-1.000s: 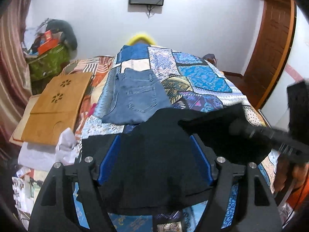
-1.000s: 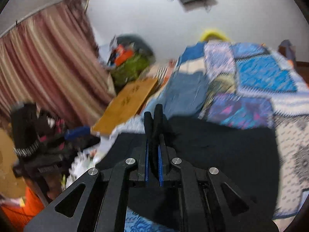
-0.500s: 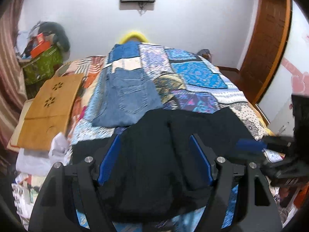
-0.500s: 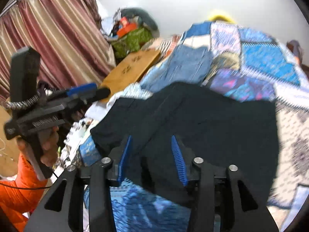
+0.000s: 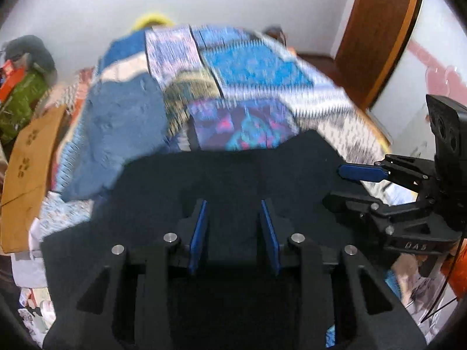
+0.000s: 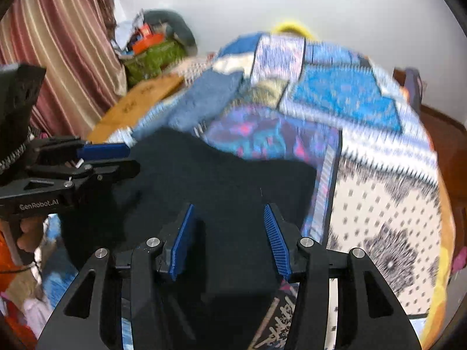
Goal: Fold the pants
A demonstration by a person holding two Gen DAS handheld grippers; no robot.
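Black pants [image 5: 233, 180] lie folded on the near end of the patchwork bedspread [image 5: 251, 67]; they also show in the right wrist view [image 6: 221, 180]. My left gripper [image 5: 233, 227] is open and empty just over the pants' near part. My right gripper [image 6: 227, 233] is open and empty over the pants' near right part. The right gripper shows at the right of the left wrist view [image 5: 359, 180], at the pants' right edge. The left gripper shows at the left of the right wrist view [image 6: 116, 160], at the pants' left edge.
Folded blue jeans [image 5: 116, 134] lie on the bed behind the black pants. A wooden lap board [image 5: 26, 157] and piled clutter sit to the left of the bed. A wooden door [image 5: 376, 29] is at the right and a striped curtain [image 6: 58, 43] at the left.
My right gripper has opened, letting go of the black pants, and drawn back to their right edge. My left gripper has narrowed its gap and dropped closer to the pants.
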